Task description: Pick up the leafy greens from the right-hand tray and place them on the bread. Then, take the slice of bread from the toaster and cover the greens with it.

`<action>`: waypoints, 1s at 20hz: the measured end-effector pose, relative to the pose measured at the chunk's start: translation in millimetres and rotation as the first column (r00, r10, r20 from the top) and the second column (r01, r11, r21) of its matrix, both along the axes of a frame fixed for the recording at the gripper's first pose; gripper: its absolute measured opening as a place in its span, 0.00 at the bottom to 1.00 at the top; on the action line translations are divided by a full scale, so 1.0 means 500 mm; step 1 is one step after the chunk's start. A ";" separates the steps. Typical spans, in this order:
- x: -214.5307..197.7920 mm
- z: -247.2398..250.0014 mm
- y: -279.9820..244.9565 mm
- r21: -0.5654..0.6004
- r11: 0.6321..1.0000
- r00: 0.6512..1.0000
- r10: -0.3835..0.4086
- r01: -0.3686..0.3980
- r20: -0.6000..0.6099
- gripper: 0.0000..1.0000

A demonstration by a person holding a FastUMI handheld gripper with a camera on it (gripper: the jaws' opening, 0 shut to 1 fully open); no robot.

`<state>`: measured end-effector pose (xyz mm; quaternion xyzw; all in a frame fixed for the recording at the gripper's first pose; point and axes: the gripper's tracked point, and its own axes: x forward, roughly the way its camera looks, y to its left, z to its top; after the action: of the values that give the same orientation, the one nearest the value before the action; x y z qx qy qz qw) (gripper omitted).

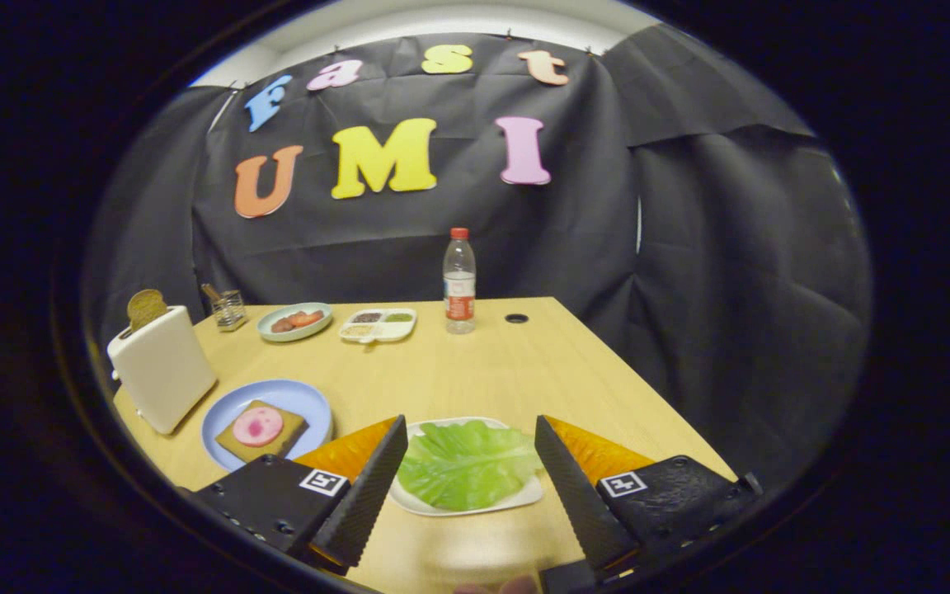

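While my gripper (468, 466) hangs above the near end of the table (483, 363), its fingers stand spread wide and hold nothing. Leafy greens (467, 464) lie flat on the white tray (516, 497), and I take that tray as my landmark. Seen along the fingers, the leaf sits between them, though I judge them above it, not yet touching.

Left of the tray: blue plate (306, 404) with the bread (277, 441) on it, a pink round slice (257, 426) on top. Further left of the tray, the white toaster (163, 367), a second slice (146, 308) poking from its slot. Well beyond the tray: a water bottle (459, 280), a small dish with food, a divided dish and a glass jar.

Step in hand, as I read it: the pick of the greens. Advice to self: come straight down, keep the jaws wide until the tips flank a raised fold of the leaf, then close gently. A flat leaf gives little to pinch, so aim for the crinkled edge, not the middle. Risk: dragging the light tray, or catching its rim.
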<state>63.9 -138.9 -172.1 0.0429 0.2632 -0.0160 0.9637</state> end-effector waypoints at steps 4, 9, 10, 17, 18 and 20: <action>0.015 -0.068 -0.055 0.147 0.985 0.993 -0.071 0.084 -0.092 0.96; 0.044 -0.099 -0.059 0.365 0.911 0.975 -0.141 0.195 -0.169 0.96; 0.049 -0.108 -0.062 0.389 0.894 0.969 -0.158 0.221 -0.188 0.96; 0.068 -0.135 -0.045 0.518 0.803 0.950 -0.186 0.294 -0.249 0.96; 0.068 -0.130 -0.049 0.523 0.799 0.950 -0.187 0.296 -0.252 0.96; 0.084 -0.148 -0.056 0.514 0.797 0.942 -0.205 0.318 -0.264 0.80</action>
<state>105.7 -166.9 -246.1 0.3519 0.3409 -0.0775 0.8683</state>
